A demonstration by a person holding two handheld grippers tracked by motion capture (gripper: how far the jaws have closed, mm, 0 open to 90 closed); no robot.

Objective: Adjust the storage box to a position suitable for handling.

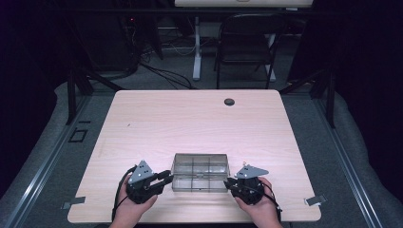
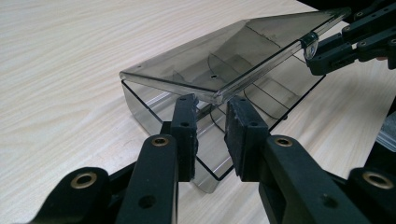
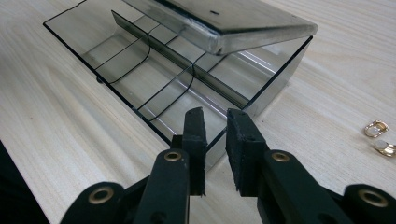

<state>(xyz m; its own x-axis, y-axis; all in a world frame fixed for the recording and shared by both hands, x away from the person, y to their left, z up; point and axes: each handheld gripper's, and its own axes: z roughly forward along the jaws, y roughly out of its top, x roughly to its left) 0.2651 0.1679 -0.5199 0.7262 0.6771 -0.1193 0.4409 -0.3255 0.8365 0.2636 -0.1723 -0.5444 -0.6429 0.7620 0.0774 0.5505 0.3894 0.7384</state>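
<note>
A clear smoky plastic box (image 1: 199, 172) with several divided compartments sits near the table's front edge. Its lid (image 2: 233, 51) stands partly raised and tilted over the base (image 3: 280, 79). My left gripper (image 1: 167, 176) is at the box's left end. Its jaws (image 2: 212, 105) stand a little apart, just under the lid's edge, with the base's thin wall in the gap and no pad pressing on it. My right gripper (image 1: 229, 183) is at the box's right end. Its jaws (image 3: 217, 114) straddle a corner of the base, with a gap showing. From the left gripper view, the right gripper (image 2: 312, 53) sits by the lid's far corner.
Two small gold-coloured metal pieces (image 3: 379, 137) lie on the table beside the box. A dark grommet (image 1: 229, 101) is set in the table's far edge. A folding chair (image 1: 247, 42) and a desk leg stand beyond the table.
</note>
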